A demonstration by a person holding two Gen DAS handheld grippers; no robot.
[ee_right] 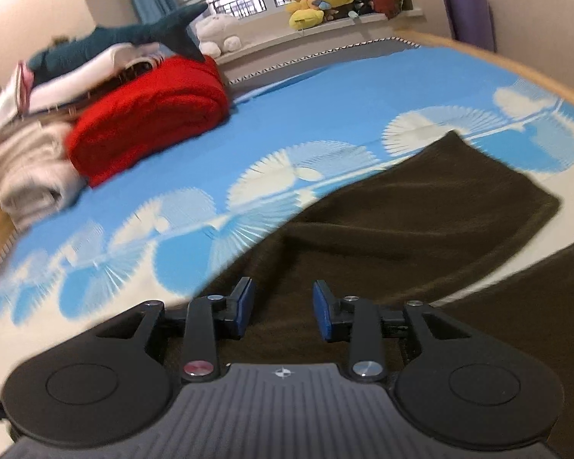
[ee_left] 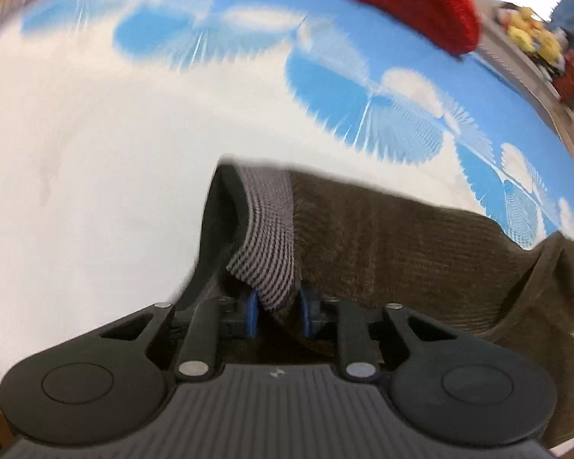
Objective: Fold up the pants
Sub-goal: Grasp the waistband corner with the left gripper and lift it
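Dark brown pants lie spread on the bed, near its front edge. Left tool pinches the striped waistband. Right tool hangs parted above the fabric, gripping nothing.

Dark brown corduroy pants with a waistband striped in grey and black lie on a bedsheet printed in bright blue with white fan shapes. Gripper pads are blue on black fingers. A folded blanket is red; a plush shark is dark teal; plush toys on the windowsill are yellow.
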